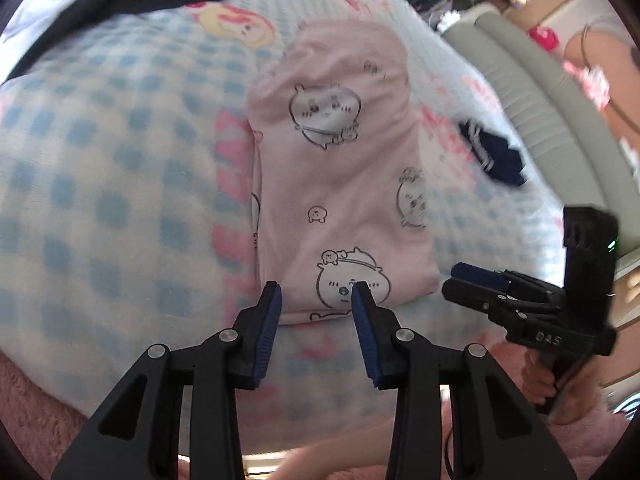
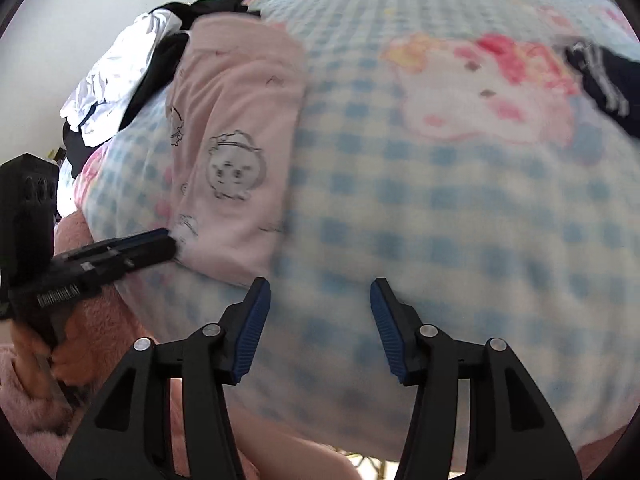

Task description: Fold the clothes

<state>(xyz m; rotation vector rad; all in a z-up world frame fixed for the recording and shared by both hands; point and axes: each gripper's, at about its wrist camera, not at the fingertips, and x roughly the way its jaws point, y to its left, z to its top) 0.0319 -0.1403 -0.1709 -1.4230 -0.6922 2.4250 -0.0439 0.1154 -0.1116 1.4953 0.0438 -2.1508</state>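
A blue-and-white checked blanket [image 1: 100,184] with pink cartoon prints covered the bed. On its middle lay a folded pink pyjama garment [image 1: 340,184] printed with cartoon animals. Beyond the pink garment sat a black-and-white clothes pile [image 2: 120,92]; to its right lay a small navy garment [image 1: 494,156]. The left gripper [image 1: 316,300] hovered at the garment's near edge, jaws apart. The right gripper [image 2: 320,296] hung beside the garment over bare blanket, jaws apart.

my left gripper [image 1: 316,294] has black plastic linkage arms with silver round pins and ribbed blue pads [image 1: 267,334]. my right gripper [image 2: 320,292] looks the same; seen at three o'clock from the left, white letters mark its black body, a green light above.
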